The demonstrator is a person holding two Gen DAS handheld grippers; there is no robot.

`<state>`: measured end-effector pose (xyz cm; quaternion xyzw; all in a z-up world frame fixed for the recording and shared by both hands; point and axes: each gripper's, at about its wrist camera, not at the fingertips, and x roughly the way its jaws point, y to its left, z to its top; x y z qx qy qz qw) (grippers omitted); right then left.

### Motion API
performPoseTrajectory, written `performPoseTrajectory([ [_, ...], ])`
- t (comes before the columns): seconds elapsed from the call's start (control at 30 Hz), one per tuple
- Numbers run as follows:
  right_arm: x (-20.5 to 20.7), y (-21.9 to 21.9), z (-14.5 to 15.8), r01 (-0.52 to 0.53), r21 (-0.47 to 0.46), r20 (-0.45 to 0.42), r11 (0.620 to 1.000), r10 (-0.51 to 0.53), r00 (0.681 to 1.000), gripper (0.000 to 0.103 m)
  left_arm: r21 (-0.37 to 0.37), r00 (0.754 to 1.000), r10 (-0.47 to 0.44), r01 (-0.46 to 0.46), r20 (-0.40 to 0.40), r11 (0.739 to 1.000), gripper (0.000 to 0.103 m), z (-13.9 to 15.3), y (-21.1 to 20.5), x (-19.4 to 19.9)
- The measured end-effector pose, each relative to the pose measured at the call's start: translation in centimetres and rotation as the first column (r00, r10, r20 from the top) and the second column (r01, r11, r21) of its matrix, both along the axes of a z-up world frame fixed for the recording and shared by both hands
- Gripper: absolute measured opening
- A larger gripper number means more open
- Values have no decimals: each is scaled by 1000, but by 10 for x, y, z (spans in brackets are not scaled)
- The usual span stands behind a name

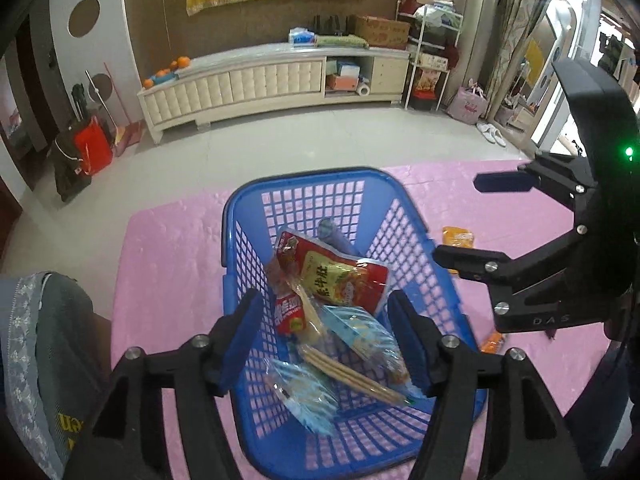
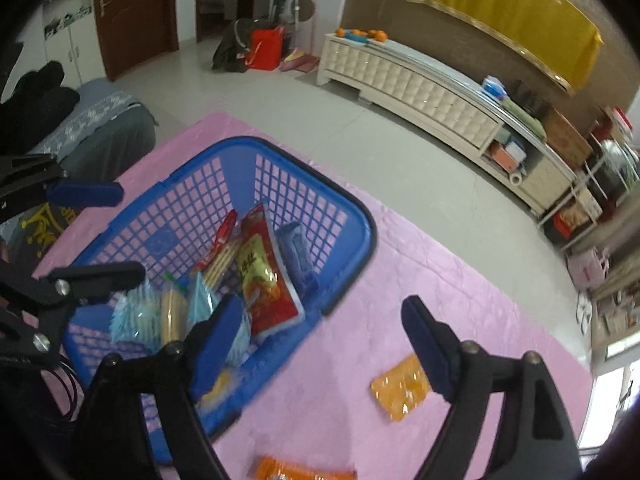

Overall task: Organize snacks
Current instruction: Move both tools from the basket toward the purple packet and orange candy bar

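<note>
Holding both claws above the desk (image 2: 360,240), you have them spread apart with nothing between the fingers. Your left claw (image 1: 324,336) hangs over the blue basket (image 1: 240,208), which stands on the pink cover and holds a red snack bag (image 1: 340,276), pale blue packets (image 1: 304,396) and a cracker pack (image 1: 352,376). Your right claw (image 2: 320,340) is at the basket's right side. An orange packet (image 2: 400,392) lies on the desk, right of the basket, and another orange snack (image 2: 304,470) lies nearer to you.
</note>
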<state>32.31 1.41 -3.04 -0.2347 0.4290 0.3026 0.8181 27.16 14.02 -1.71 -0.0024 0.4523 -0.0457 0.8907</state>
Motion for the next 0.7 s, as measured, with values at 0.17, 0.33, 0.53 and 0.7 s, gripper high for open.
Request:
performPoseTrajectory([
  [0.17, -27, -25, 18, 40, 55, -27, 998, -39, 999, 85, 9, 999, -7, 7, 43, 1000, 78, 19, -13, -24],
  [0.33, -53, -46, 34, 56, 80, -10, 995, -56, 998, 85, 4, 996, -12, 12, 88, 1000, 81, 33, -28, -50],
  [0.53, -76, -75, 46, 89, 113, -11, 990, -88, 996, 85, 8, 994, -38, 37, 105, 999, 81, 44, -50, -67],
  [0.7, -95, -108, 47, 123, 157, -2, 980, -124, 992, 85, 25, 988, -95, 92, 122, 995, 81, 46, -76, -80],
])
